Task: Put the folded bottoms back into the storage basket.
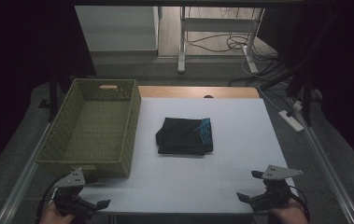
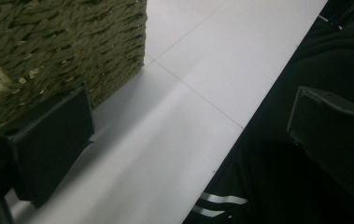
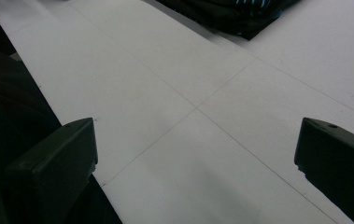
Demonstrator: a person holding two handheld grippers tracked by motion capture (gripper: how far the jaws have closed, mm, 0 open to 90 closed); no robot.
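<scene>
A folded black garment (image 1: 184,136) with a light blue print lies in the middle of the white table top (image 1: 240,121). An olive woven basket (image 1: 95,126) stands at the left, with nothing inside it. My left gripper (image 1: 97,191) is at the front left corner of the table, just in front of the basket (image 2: 62,51), jaws wide apart and holding nothing (image 2: 193,140). My right gripper (image 1: 249,185) sits near the front right edge, open as well (image 3: 198,163). In the right gripper view the garment (image 3: 230,14) lies well beyond the jaws.
The table's front edge runs close under both grippers. A person's dark trousers with white stripes (image 2: 221,200) sit just off that edge. A strip of bare wood (image 1: 198,92) shows at the table's far side. Cables and desk legs (image 1: 221,42) stand on the floor beyond.
</scene>
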